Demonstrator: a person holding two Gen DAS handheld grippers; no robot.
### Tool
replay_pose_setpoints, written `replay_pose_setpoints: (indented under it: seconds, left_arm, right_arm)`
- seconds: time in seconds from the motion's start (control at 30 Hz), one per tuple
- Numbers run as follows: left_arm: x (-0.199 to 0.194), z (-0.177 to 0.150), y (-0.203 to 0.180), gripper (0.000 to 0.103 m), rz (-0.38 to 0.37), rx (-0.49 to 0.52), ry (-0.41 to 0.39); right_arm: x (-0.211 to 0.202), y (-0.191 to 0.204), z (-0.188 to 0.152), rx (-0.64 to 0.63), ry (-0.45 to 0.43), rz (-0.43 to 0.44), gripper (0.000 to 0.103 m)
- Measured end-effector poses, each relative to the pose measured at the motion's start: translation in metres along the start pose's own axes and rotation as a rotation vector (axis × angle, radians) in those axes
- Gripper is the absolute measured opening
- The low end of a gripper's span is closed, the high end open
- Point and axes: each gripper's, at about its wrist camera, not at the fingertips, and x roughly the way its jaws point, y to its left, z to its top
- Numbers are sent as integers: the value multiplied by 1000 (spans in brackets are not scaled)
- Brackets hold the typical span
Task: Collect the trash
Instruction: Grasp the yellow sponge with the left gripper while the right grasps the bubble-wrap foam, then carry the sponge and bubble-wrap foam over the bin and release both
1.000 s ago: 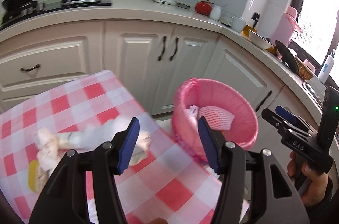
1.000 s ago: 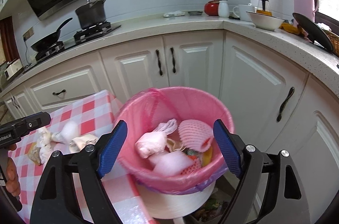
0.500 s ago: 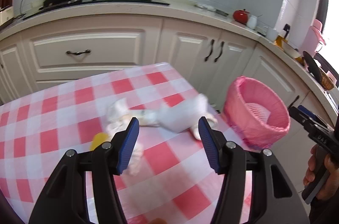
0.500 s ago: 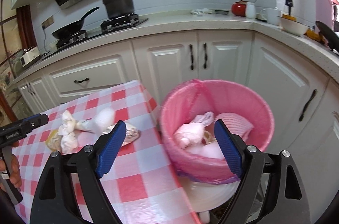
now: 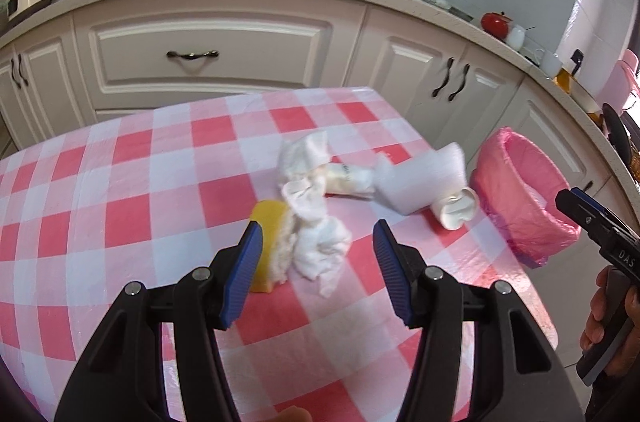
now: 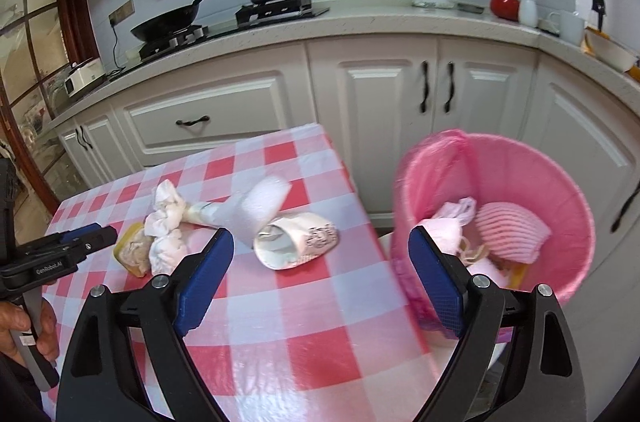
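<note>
On checked table [image 5: 120, 222]: crumpled tissue [image 5: 320, 242], both tools empty.

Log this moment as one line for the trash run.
left gripper: open, over crumpled tissue | right gripper: open, empty, near crushed cup | pink bin: part filled | table: trash remains

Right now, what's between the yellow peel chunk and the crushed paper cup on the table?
In the right wrist view, crumpled white tissues and a white foam sleeve lie between the yellow peel chunk and the crushed white paper cup.
</note>
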Motion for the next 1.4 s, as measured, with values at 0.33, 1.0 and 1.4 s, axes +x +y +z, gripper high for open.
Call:
replay_pose_setpoints:
  seconds: [0.33,1.0,1.4]
  left_arm:
    - [33,-7,24,45,23,-24,74]
    - [65,-12,44,28,-17,-54,133]
    - [45,-7,50,28,-3,-77,91]
  right_arm:
    - [42,21,11,-2,49,17,84]
    - [133,56,28,-41,150,4,68]
    - [116,64,22,-54,141,30,49]
